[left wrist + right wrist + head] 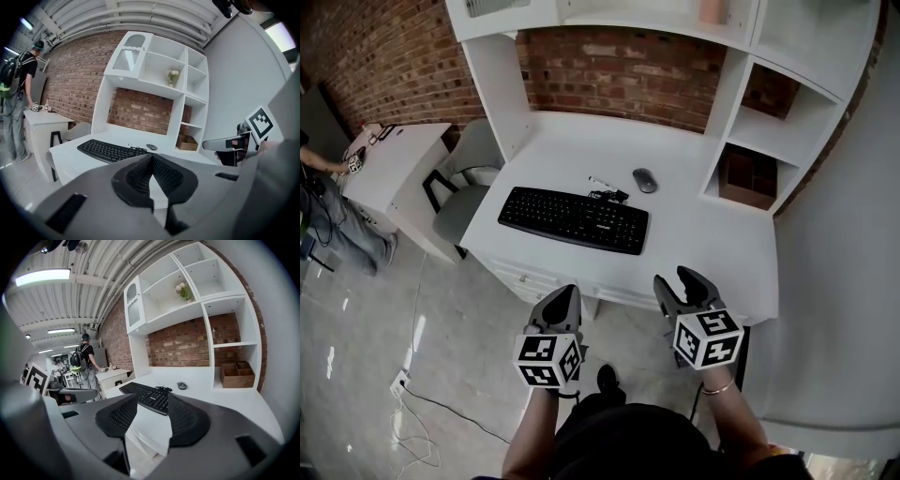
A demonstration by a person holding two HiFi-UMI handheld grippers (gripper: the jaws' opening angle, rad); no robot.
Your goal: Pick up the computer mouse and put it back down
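The grey computer mouse [645,180] lies on the white desk [712,239], behind the right end of a black keyboard [572,218]. Both grippers hover in front of the desk's near edge, well short of the mouse. My left gripper [566,294] has its tips together with nothing in them; its own view shows the pads meeting at the tips [151,158], with the mouse [151,146] far ahead. My right gripper [675,279] stands open and empty; through its gap [152,399] I see the keyboard [147,394] and, beyond it, the mouse [182,386].
A white hutch [741,84] rises over the desk, with a brown box [748,176] in its lower right cubby. A small black item with a cable [607,194] sits behind the keyboard. A grey chair [464,187] stands at the desk's left; a person [337,220] is at a side table [398,159].
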